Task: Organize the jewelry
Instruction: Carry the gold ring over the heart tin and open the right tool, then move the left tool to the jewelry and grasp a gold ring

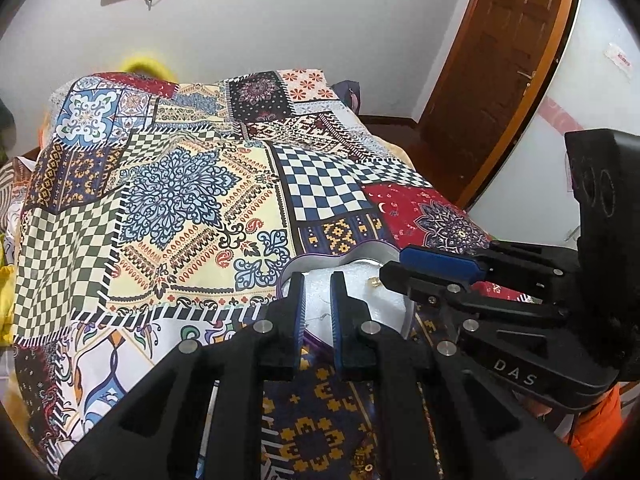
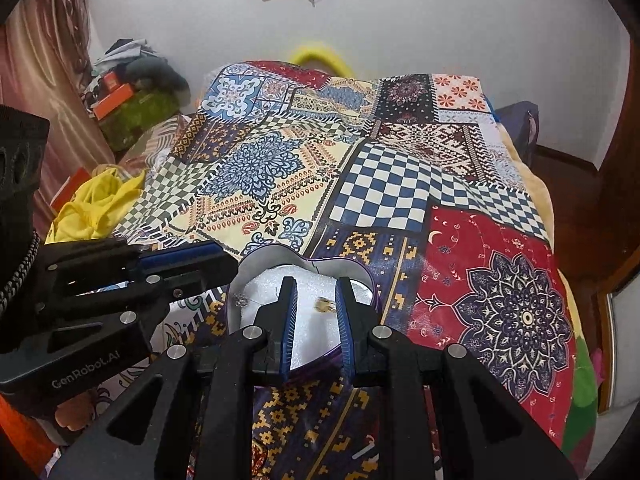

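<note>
While both my grippers hover over the heart-shaped tin [image 2: 308, 264] on the patchwork bedspread [image 2: 400, 184], I judge I am picking out pieces to sort. My right gripper [image 2: 316, 312] stands partly open around a small gold piece [image 2: 325, 305] on white foam [image 2: 264, 284]; my left gripper [image 1: 318, 300] is partly open, empty. Next, a fine pinch. A silvery piece [image 2: 241, 300] lies beside the metal wall.
</note>
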A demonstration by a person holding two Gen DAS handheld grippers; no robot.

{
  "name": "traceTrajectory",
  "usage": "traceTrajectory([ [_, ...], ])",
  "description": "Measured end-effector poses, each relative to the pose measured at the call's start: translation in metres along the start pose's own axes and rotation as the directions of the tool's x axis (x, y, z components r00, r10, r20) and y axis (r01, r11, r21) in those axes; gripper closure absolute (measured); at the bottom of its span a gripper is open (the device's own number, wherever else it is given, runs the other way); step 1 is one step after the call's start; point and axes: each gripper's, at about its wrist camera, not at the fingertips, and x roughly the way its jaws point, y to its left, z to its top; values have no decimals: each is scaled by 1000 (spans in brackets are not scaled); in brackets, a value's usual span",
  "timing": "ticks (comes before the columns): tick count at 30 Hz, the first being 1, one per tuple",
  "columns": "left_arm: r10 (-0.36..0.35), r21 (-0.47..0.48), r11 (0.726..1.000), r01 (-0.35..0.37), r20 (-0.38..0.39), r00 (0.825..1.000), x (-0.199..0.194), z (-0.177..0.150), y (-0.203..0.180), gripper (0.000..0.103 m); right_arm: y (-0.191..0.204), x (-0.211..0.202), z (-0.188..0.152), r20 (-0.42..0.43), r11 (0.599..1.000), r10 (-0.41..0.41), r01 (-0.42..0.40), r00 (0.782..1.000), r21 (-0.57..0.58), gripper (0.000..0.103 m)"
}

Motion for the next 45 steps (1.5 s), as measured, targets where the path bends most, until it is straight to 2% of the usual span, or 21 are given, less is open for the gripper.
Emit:
traceTrajectory([
  [5, 4, 16, 1000, -5, 26, 1000, -15, 1, -7, 93, 2, -12, 0, 19, 1000, -13, 13, 1000, -2, 85],
  [10, 6, 28, 1000, -8, 55, 998, -33, 2, -15, 86, 6, -28, 0, 43, 1000, -29, 29, 999, -7, 84],
  [13, 12, 36, 999, -15, 67, 998, -45, 1, -20, 86, 11, -38, -1, 56, 999, -44, 45, 997, -20, 78],
  [17, 15, 40, 999, -18, 74, 997, -58, -2, -24, 84, 17, -56, -6, 86, 998, -62, 64, 994, -24, 76],
  [19, 21, 40, 999, -24, 79, 997, -65, -5, -25, 78, 18, -64, -9, 97, 997, -66, 68, 993, -20, 76],
  [22, 35, 49, 998, -39, 81, 996, -74, -11, -26, 76, 20, -72, -13, 108, 997, -73, 75, 991, -15, 76],
  [32, 59, 86, 994, -61, 25, 998, -82, -46, -31, 76, 24, -83, -35, 94, 997, -73, 74, 993, -2, 76],
  [45, 40, 91, 995, -34, -69, 997, -70, -88, -38, 76, 29, -81, -77, 34, 998, -54, 53, 998, 41, 76],
])
